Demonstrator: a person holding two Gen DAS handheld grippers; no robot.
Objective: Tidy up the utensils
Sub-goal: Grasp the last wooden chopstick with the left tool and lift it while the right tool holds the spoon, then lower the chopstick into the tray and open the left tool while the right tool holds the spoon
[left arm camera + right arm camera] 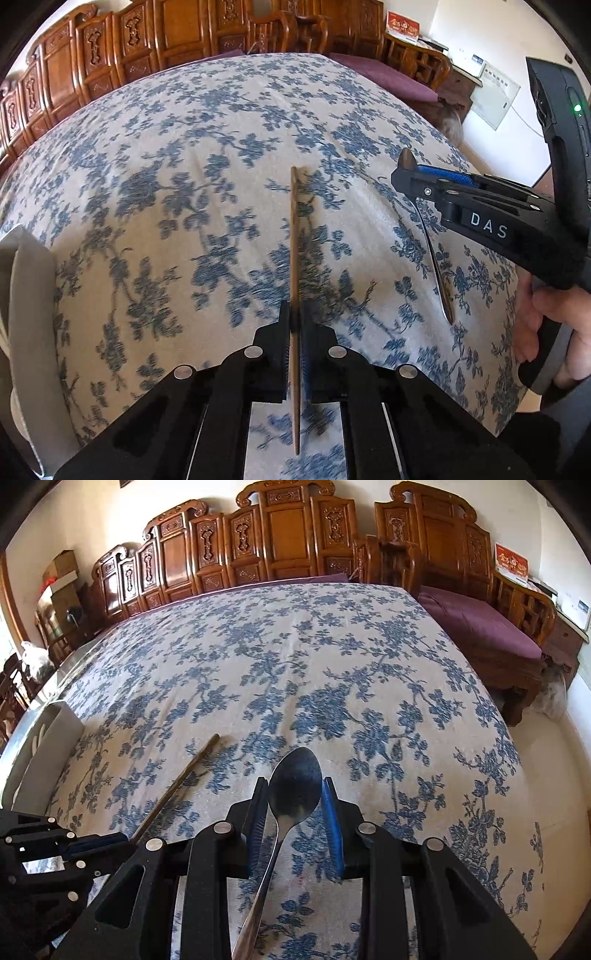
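- Left gripper (295, 332): black, two-fingered, its ribbed pads pressed together on a wooden chopstick (294, 236). In the right wrist view its body shows at the lower left edge (122, 843), with the stick slanting up and away from it.
- Chopstick: thin, brown, straight. Held near its lower third; the long end projects forward above the cloth and the short end runs back between the gripper's fingers. It appears to be a single stick; whether a second lies behind it cannot be told.
- Right gripper (295, 812): black with blue ribbed pads, pinching a metal spoon (293, 790) across the lower part of its bowl. In the left wrist view it enters from the right (410, 173), marked "DAS", with the person's hand (546, 325) on its grip.
- Spoon: polished steel, bowl forward and facing the camera, handle running back and down under the gripper. From the left wrist view the handle (437, 273) hangs below the fingers, clear of the cloth.
- Worktop (258, 672): broad surface covered with a cream cloth printed in blue flowers.
- Pale grey container (44, 746): at the worktop's left edge, only partly visible; contents cannot be told.
- Surroundings: carved wooden bench backs (288, 535) along the far side, a purple cushion (480, 624) on the seat at right.
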